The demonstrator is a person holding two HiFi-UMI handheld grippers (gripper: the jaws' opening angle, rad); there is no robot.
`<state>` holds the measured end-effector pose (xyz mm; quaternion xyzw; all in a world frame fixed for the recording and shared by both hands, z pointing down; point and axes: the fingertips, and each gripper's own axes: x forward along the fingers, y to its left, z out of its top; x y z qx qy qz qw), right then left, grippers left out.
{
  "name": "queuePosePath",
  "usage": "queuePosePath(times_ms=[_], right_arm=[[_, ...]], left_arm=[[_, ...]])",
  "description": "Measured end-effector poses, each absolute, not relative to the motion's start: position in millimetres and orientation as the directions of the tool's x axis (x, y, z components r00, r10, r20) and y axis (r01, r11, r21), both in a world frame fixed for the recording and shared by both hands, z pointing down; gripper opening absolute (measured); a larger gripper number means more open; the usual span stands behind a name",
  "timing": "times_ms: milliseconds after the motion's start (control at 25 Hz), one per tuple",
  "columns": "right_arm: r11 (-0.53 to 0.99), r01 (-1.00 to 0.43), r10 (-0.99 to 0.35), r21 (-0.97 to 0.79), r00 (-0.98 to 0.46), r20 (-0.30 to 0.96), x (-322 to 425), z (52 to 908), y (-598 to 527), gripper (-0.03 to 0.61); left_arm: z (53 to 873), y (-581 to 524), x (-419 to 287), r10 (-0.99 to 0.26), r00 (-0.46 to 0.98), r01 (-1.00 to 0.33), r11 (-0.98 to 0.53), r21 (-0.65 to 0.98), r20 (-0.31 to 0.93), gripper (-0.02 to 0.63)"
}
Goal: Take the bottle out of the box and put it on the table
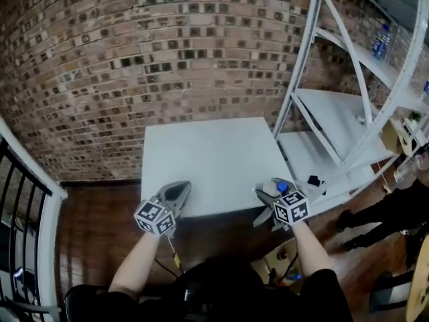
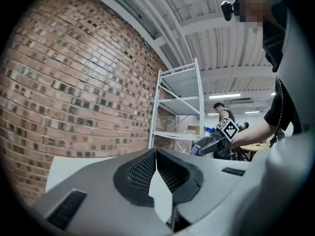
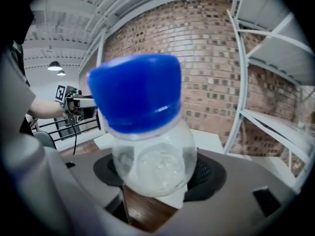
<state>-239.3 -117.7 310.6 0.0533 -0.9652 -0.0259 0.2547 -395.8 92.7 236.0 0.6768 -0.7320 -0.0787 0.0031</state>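
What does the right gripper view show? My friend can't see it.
A clear plastic bottle with a blue cap fills the middle, very close up, gripped between two grey jaws. Behind it are a red brick wall, a white table and a white metal shelf at the right.

A red-brown brick wall (image 1: 134,59) fills the far side, and a dark wooden floor (image 1: 100,213) runs from its foot toward the near left, where a black railing (image 1: 17,180) stands with a white post (image 1: 48,233). On the right rises a white metal shelving rack (image 1: 332,109), with blue shelf bottles (image 1: 381,42) on a high shelf. At the near right, beside the rack, a person in dark clothes (image 1: 395,210) stands on the floor.
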Motion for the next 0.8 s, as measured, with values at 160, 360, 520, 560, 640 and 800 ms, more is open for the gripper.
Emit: queuePosePath(times_ms=[160,360,520,560,640,800], right_arm=[[0.996,0.069,0.03,0.065,-0.878,0.478,-330,300,-78,0.316],[0.973,0.231,0.189,0.031,-0.858,0.477,-429,302,-28,0.316],[0.946,0.323,0.266,0.038,-0.837,0.478,-491,300,-14,0.318],[0.939,0.341,0.28,0.042,-0.831,0.48,-504,300,-14,0.317],[0.928,0.369,0.299,0.051,-0.821,0.486,-527,302,-16,0.318],[0.917,0.397,0.322,0.047,-0.804,0.499,-572,304,-25,0.318]], left_arm=[[227,147,-437,-0.965,-0.237,-0.968,0.225,0.106,-0.11,0.0],[225,196,-487,-0.911,-0.395,-0.915,0.379,0.137,-0.118,0.0],[219,211,-522,-0.884,-0.455,-0.89,0.445,0.102,-0.108,0.0],[218,213,-531,-0.875,-0.473,-0.881,0.464,0.094,-0.107,0.0],[218,215,-549,-0.858,-0.501,-0.865,0.494,0.088,-0.109,0.0],[216,210,-585,-0.831,-0.543,-0.84,0.534,0.099,-0.12,0.0]])
